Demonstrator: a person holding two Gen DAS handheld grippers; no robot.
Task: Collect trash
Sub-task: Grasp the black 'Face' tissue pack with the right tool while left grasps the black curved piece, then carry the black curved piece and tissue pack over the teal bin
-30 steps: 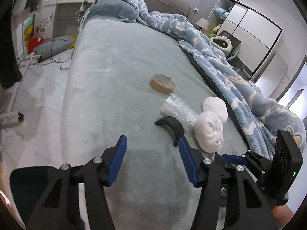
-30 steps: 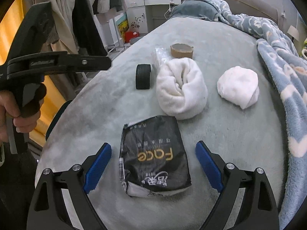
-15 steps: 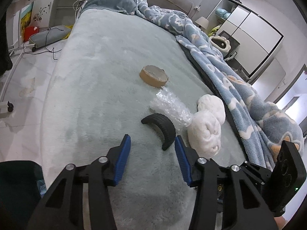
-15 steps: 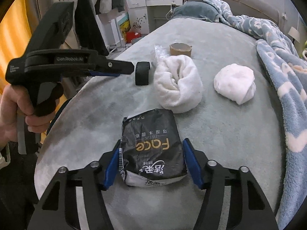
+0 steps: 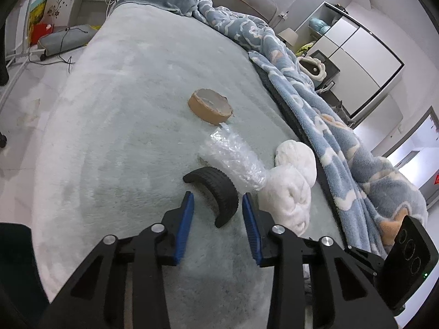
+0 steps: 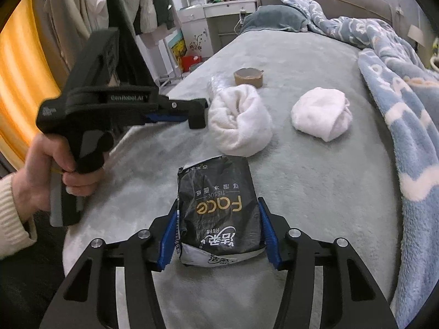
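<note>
Bedroom with a grey-green plush bed (image 5: pixel 115 126), rumpled blue blanket (image 5: pixel 315 104), white wardrobe (image 5: pixel 356 54). Reads "Face TISSUE" on the black tissue pack (image 6: pixel 218 208), "GenRobot.AI" on the left tool. Right claw (image 6: pixel 218 213) angled down, just closing, now clamped on the pack's sides. Left claw (image 5: pixel 218 200), gripped by a hand (image 6: pixel 44 170), just narrowing, pads either side of a black tyre piece (image 5: pixel 216 189) but apart from it.

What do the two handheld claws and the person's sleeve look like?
Both the left claw and right claw are matte black frames with silver pivot bolts and ribbed blue pads. The left one has a pistol-style handle with pale lettering. The sleeve is cream ribbed knit.
</note>
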